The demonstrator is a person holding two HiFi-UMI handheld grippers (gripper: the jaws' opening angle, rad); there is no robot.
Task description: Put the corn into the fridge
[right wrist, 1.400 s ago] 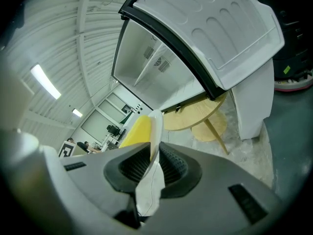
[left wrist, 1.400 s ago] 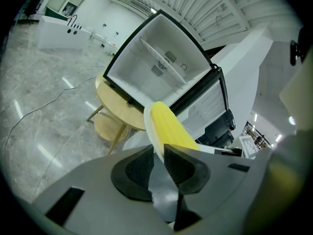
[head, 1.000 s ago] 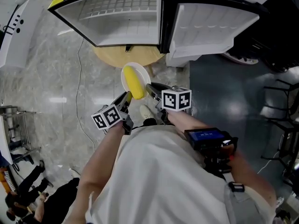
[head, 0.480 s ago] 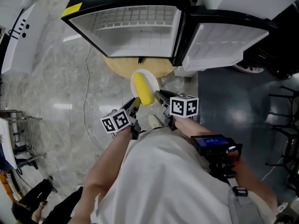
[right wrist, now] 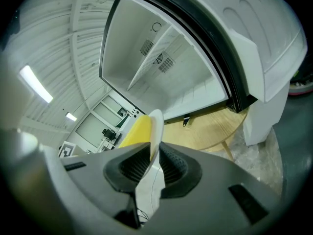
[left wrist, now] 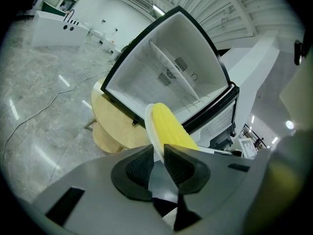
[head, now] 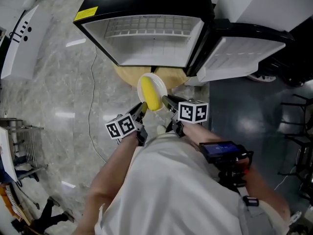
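- The left hand-held gripper (head: 139, 110) has its jaws nearly together, pinching the thin rim of a white plate (head: 159, 83) at the plate's 7 o'clock. The right hand-held gripper (head: 167, 102) pinches the rim the same way at about 4 o'clock.
- The corn (head: 149, 94) lies loose along the plate, carried in the air. The open fridge (head: 151, 38) is at 12 o'clock from it, and the corn is not yet inside.
- Main risk, as I judge it: only two narrow rim grips carry the plate. If one hand lifts or twists against the other, the plate tips and the cob rolls off.
- The rim could also slide out of the pads, since the bite looks shallow.
- The plate's far edge could knock the fridge's lower lip, or the door (head: 244, 53) at 2 o'clock, and jolt the corn.
- The round wooden counter (head: 126, 75) under the fridge is mostly covered.
- The person's torso fills the head view from 4 to 8 o'clock, and the plate's near rim is hidden behind the jaws.
- Where a flat landing spot lies inside the fridge is hard to make out.
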